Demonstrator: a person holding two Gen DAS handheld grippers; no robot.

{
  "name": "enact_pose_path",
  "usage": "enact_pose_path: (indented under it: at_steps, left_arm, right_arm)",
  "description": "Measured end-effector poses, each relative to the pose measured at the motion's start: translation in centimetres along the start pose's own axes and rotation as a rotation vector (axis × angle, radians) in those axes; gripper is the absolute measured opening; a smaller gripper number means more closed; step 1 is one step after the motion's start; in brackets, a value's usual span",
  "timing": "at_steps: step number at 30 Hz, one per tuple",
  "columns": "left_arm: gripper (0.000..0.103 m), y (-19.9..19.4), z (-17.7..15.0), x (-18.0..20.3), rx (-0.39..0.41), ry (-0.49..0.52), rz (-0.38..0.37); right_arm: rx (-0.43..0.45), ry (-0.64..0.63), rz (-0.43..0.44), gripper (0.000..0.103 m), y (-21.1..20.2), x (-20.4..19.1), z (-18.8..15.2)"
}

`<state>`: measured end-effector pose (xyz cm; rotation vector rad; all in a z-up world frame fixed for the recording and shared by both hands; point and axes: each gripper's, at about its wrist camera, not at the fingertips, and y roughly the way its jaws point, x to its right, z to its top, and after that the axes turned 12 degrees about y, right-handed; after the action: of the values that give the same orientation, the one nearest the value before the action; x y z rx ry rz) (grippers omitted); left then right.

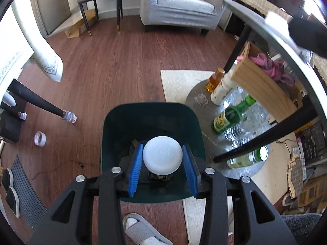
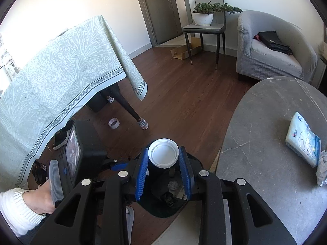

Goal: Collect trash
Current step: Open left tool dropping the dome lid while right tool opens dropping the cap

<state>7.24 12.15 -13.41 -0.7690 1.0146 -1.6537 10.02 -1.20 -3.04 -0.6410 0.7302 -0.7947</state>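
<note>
My left gripper (image 1: 162, 156) is shut on a white frosted round lid or cup bottom (image 1: 162, 155), held over the open dark green trash bin (image 1: 114, 126) on the floor. Dark scraps lie in the bin. My right gripper (image 2: 163, 159) is shut on a dark cup with a white ribbed lid (image 2: 163, 155), held above the same bin (image 2: 163, 210), which holds crumpled paper and dark trash. The left gripper's body (image 2: 81, 155) and the hand holding it (image 2: 40, 198) show at left in the right wrist view.
A grey oval table (image 2: 265, 163) at right carries a tissue pack (image 2: 304, 140) and crumpled paper (image 2: 323, 169). Under it lie several bottles (image 1: 231, 116) and a wooden box (image 1: 259, 81). A cloth-covered table (image 2: 61, 77), tape roll (image 1: 40, 139), slipper (image 1: 141, 230), armchair (image 1: 179, 6).
</note>
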Motion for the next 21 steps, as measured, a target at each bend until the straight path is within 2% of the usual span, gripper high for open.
enact_pose_path:
  at_steps: [5, 12, 21]
  left_arm:
    - [0.047, 0.4, -0.6, -0.3, -0.026, 0.012, -0.004]
    - [0.047, -1.5, -0.8, -1.9, 0.021, -0.018, -0.004]
    - [0.033, -5.2, -1.1, -5.4, 0.104, -0.098, 0.035]
  right_arm:
    - [-0.029, -0.014, -0.007, 0.031, 1.6, -0.9, -0.2]
    - [-0.067, -0.02, -0.026, 0.031, 3.6, -1.6, -0.3]
    - [-0.116, -0.035, -0.046, 0.031, 6.3, -2.8, -0.6]
